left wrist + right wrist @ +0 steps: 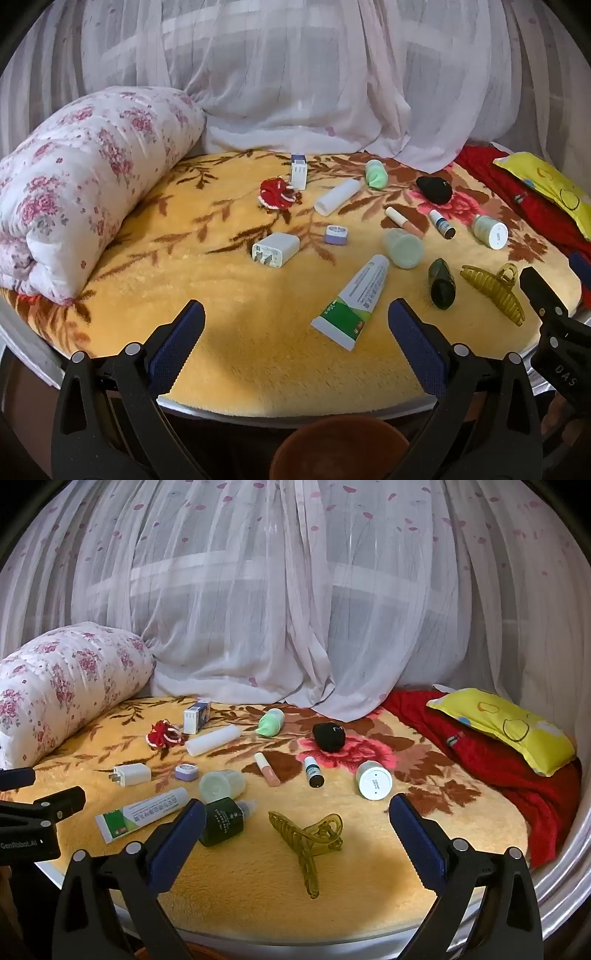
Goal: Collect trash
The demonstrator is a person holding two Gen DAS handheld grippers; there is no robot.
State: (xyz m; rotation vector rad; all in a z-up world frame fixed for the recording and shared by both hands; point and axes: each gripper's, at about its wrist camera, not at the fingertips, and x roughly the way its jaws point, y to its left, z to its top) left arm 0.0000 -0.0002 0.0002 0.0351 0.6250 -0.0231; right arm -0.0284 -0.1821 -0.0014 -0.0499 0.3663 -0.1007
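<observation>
Left gripper [295, 325]: jaws spread wide, empty, above the blanket's [229, 354] near edge.
Right gripper [297, 823]: likewise agape, nothing held.
Trash: toothpaste tube [352, 301] lies just ahead between the left fingers; hair claw [308, 840] between the right.
Bin: possibly the brown pot [338, 448] below.
Approach: descend squarely, pinch the tube across its width.

The near edge of the bed [258, 380] lies bare, a broad strip of yellow blanket [240, 878] open to a gripper, broken only by the hair claw [306, 840] and the toothpaste tube [352, 299]. Past that strip the middle is crowded with small bottles, tubes and a charger [275, 250] lying close together with narrow gaps. A rolled quilt [81, 184] blocks the left edge, a red blanket [491, 760] with a yellow pillow [506, 727] the right, and the curtain [295, 609] closes the far edge.
</observation>
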